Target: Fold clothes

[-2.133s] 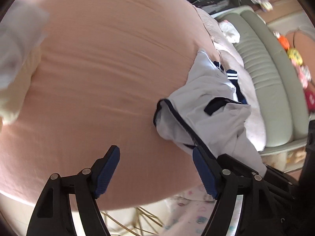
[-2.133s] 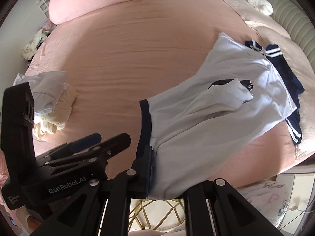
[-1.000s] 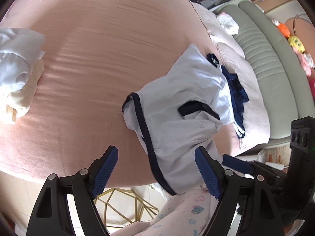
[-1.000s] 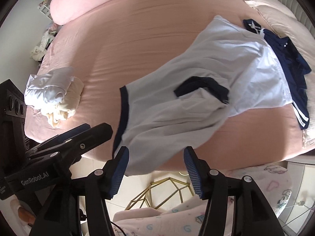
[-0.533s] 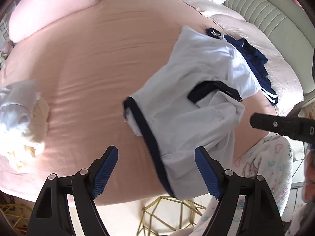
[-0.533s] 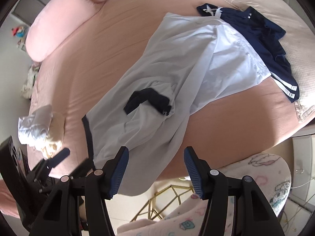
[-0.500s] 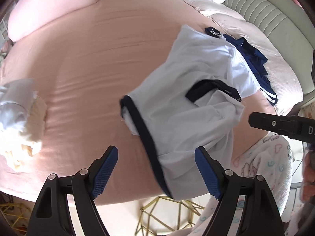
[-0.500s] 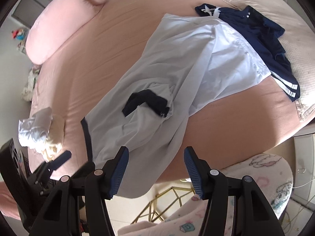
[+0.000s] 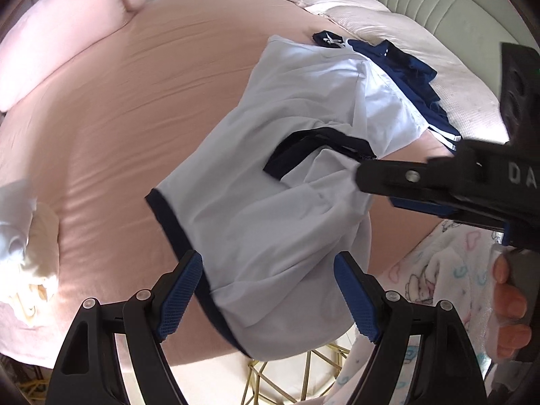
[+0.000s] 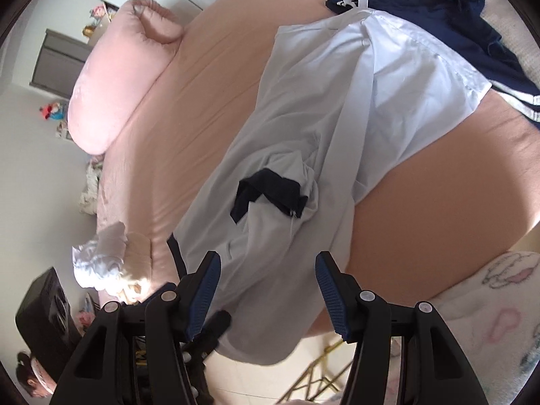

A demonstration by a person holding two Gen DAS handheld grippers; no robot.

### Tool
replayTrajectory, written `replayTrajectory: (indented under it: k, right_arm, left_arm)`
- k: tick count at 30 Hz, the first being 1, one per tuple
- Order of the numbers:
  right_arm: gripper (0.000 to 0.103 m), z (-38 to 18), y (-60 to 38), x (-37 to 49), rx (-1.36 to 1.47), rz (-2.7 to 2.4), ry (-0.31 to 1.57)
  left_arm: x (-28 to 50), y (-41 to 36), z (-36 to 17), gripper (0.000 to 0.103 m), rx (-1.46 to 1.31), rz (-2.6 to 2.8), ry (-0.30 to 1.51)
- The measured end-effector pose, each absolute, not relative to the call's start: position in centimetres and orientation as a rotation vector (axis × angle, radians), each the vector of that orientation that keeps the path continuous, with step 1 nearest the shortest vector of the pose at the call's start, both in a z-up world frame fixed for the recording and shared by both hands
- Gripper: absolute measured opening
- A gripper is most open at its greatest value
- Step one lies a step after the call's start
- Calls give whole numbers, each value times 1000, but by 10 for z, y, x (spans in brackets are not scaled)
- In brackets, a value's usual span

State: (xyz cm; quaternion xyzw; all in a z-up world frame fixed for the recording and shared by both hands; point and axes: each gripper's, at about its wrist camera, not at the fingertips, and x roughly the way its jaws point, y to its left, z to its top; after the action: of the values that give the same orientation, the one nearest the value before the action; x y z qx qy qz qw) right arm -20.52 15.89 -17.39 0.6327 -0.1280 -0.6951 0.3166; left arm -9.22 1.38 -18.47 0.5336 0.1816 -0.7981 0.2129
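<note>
white shirt (image 9: 270,202) hem: over bed (image 9: 118,101) edge, partly hidden | navy garment (image 10: 438,10): partly under shirt

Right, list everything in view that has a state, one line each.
Left gripper: open, empty, above the shirt's hem.
Right gripper: open, empty, over the shirt.
Shirt: unfolded, rumpled, hem hanging over the bed's edge.
Sleeve: flopped across the shirt's front, navy cuff up.
Navy garment: crumpled, partly under the shirt.
White pile: bunched up near the bed's edge.
Bed: sheet lightly wrinkled.
</note>
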Motion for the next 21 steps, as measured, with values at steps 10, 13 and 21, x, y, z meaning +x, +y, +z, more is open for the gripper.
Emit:
replayTrajectory:
  k: [10,13,21]
  right_arm:
    - [41,-211,153,-218,1720,-1750,-560]
    - [10,-222,156,-221,1748,-1746,-648]
    - [6,-218,154,-224,1728,-1737,-694]
  left_arm:
    - [-104,12,-198,80,1489,-2241,526]
    - [-105,12,-199,80,1484,-2255,537]
    - [-110,10,-200,80,1487,-2294,565]
